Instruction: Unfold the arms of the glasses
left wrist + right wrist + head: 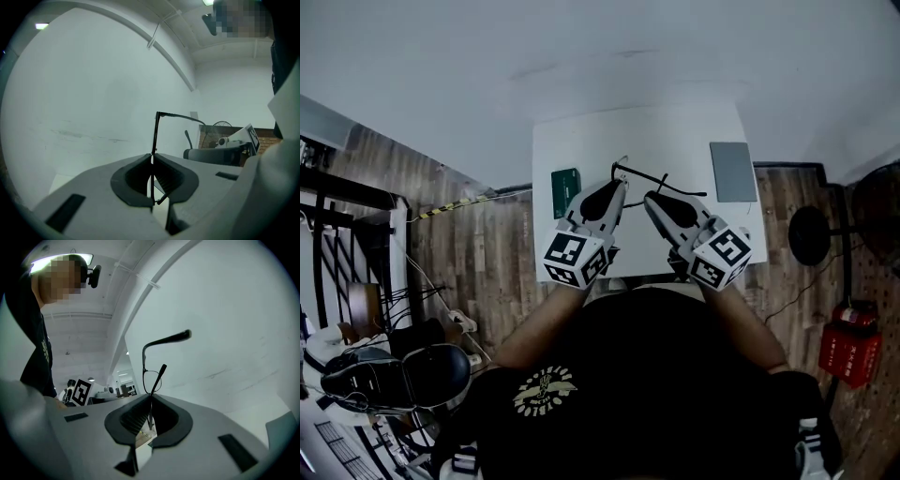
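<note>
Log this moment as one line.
left claw: shut on glasses | right claw: shut on glasses | glasses: held over table

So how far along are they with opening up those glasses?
Done: the glasses are up off the table, clamped by both the left gripper and right gripper. In hand: one arm sticks out away from the lens. Left: the other arm lies across it, seemingly not fully open.

Head camera looking steeply down over white worktop (675, 141), each gripper camera close behind its jaws, angled upward, all three sharing the glasses (639, 173)
</note>
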`<action>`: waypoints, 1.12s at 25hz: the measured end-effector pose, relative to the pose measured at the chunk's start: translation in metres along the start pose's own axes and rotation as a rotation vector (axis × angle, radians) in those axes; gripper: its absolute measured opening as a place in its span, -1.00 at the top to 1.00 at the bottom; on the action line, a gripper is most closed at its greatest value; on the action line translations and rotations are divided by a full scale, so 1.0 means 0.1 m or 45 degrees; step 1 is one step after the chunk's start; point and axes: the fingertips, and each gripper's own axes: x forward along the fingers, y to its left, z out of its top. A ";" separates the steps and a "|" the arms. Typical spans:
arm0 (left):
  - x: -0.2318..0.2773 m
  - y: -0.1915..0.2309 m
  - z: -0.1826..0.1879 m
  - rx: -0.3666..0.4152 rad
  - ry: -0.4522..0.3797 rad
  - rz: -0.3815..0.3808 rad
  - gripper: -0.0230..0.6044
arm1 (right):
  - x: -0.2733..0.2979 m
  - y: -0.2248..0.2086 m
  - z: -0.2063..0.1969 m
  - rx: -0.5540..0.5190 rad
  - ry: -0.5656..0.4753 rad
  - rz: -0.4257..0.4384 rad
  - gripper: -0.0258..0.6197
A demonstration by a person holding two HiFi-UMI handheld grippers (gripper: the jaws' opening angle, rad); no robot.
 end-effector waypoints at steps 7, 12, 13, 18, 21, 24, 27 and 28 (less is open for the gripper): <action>-0.18 0.26 0.10 -0.017 -0.032 0.002 0.86 | 0.10 0.14 -0.10 -0.001 0.007 -0.031 0.88; -0.26 0.37 0.17 -0.020 -0.060 0.001 0.86 | 0.13 0.20 -0.19 -0.008 0.011 -0.051 0.88; -0.26 0.39 0.18 -0.022 -0.064 -0.001 0.86 | 0.14 0.20 -0.20 -0.009 0.012 -0.056 0.88; -0.34 0.52 0.28 -0.027 -0.083 -0.019 0.86 | 0.23 0.27 -0.22 -0.017 0.010 -0.078 0.87; -0.37 0.54 0.33 -0.027 -0.095 -0.035 0.86 | 0.22 0.31 -0.25 -0.017 0.008 -0.095 0.87; -0.36 0.57 0.35 -0.042 -0.103 -0.049 0.86 | 0.20 0.29 -0.31 -0.011 0.020 -0.116 0.87; -0.37 0.64 0.41 -0.058 -0.114 -0.061 0.86 | 0.25 0.31 -0.33 -0.006 0.031 -0.125 0.87; -0.38 0.67 0.42 -0.063 -0.116 -0.064 0.86 | 0.27 0.31 -0.34 -0.004 0.034 -0.129 0.87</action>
